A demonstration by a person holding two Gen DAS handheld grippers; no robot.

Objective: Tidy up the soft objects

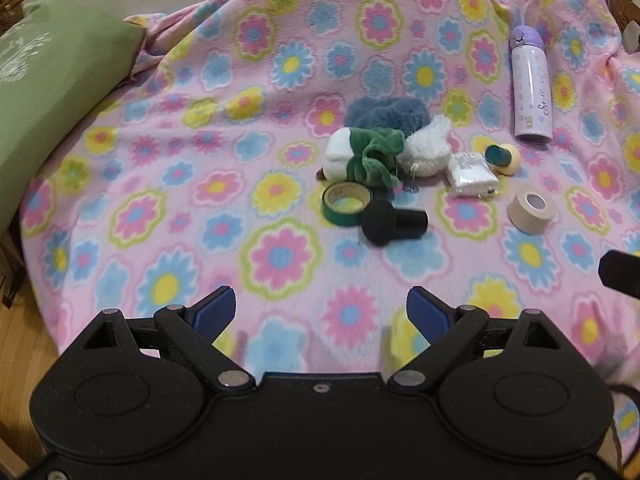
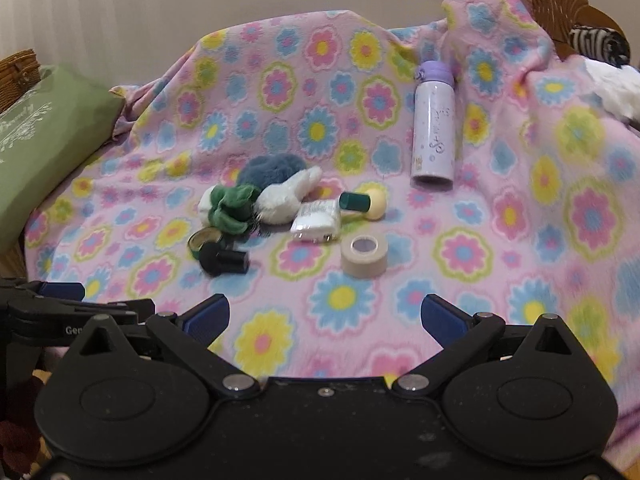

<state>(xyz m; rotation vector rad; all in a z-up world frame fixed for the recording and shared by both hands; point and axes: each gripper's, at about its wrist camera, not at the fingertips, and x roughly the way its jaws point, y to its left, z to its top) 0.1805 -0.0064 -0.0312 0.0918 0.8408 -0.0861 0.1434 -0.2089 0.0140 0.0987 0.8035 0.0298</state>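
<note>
On the flowered pink blanket point(image 1: 180, 168) point(image 2: 460, 288) lies a small heap of soft things: a blue furry piece point(image 1: 384, 110) point(image 2: 272, 166), a white plush with a green scarf point(image 1: 360, 156) point(image 2: 226, 206) and a white fluffy plush point(image 1: 426, 146) point(image 2: 286, 196). A white tissue pack point(image 1: 472, 174) point(image 2: 318, 220) lies just right of them. My left gripper point(image 1: 322, 312) hovers open and empty well in front of the heap. My right gripper point(image 2: 326, 316) is open and empty too, with the left gripper's arm point(image 2: 60, 312) at its left.
Green tape roll point(image 1: 346, 204) point(image 2: 204, 240), black mushroom-shaped object point(image 1: 394, 220) point(image 2: 224, 260), beige tape roll point(image 1: 532, 208) point(image 2: 364, 256), yellow ball with green cap point(image 1: 502, 158) point(image 2: 364, 202) and a lilac bottle point(image 1: 530, 84) point(image 2: 434, 124) lie around. A green cushion point(image 1: 52, 104) point(image 2: 44, 144) lies left.
</note>
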